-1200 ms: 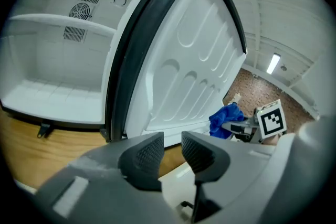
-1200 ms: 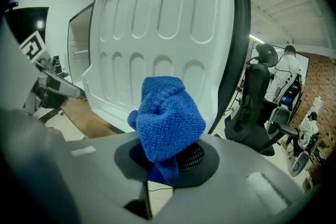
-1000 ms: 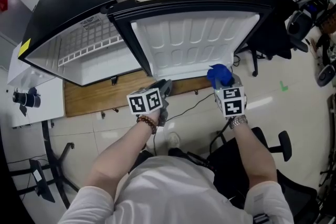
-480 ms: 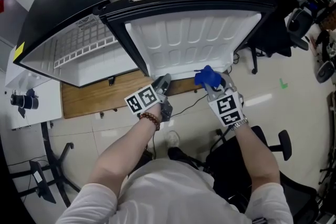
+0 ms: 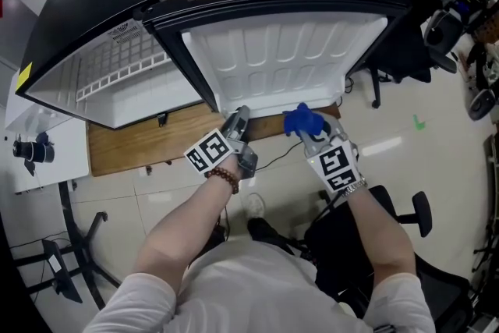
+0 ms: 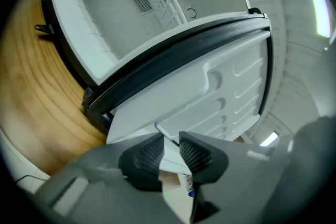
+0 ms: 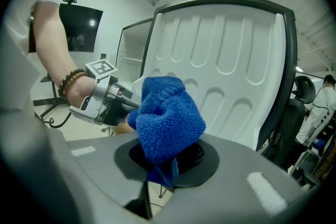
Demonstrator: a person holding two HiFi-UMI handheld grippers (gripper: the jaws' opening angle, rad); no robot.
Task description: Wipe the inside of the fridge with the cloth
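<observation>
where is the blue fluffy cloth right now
The blue fluffy cloth is clamped in the right tool, just right of centre in the head view, close to the lower edge of the open white fridge door.

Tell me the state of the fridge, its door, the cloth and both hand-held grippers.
fridge: open, white inside exposed
fridge door: swung wide open
blue cloth: bunched up, gripped
left hand-held gripper: jaws have just been closing, now gripping the fridge door's edge
right hand-held gripper: shut on blue cloth
</observation>
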